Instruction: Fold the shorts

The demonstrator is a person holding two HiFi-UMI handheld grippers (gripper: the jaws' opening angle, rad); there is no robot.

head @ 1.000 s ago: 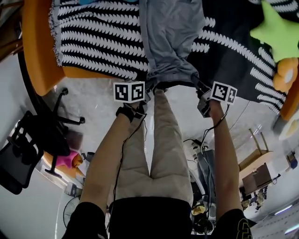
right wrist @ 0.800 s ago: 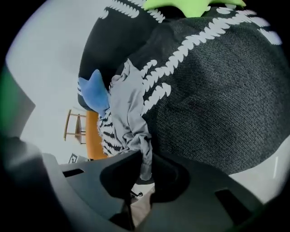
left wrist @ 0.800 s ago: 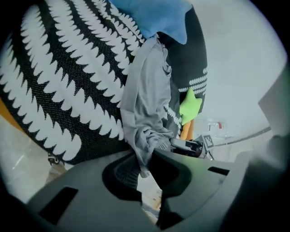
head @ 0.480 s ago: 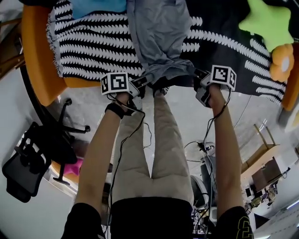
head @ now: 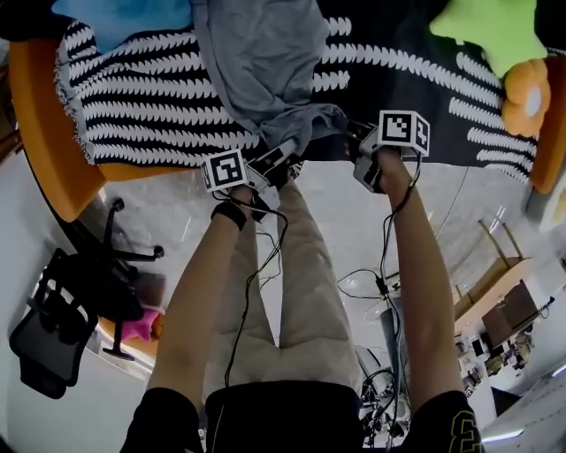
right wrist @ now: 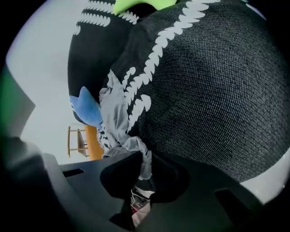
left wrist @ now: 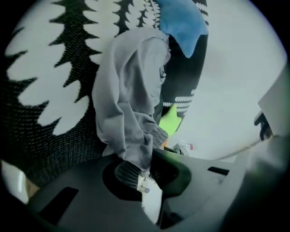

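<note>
1. The grey shorts point(head: 256, 71) lie stretched lengthways on the black-and-white patterned blanket point(head: 133, 106), their near end bunched at the blanket's near edge.
2. The left gripper point(head: 281, 161) is clamped on that end's left corner. Its own view shows the jaws pinching a gathered wad of grey cloth.
3. The right gripper point(head: 356, 146) is closed on the right corner at the same near edge, with a thin strip of grey cloth caught between its jaws.
4. Done, as I judge it: the shorts are laid out and the 2 near corners are gripped.
5. Left to do: carry the near end toward the blanket's far side, lay it over, then release. No finished crease shows yet.
6. A blue cushion point(head: 124, 18) lies on the blanket's far left, just beside the shorts.
</note>
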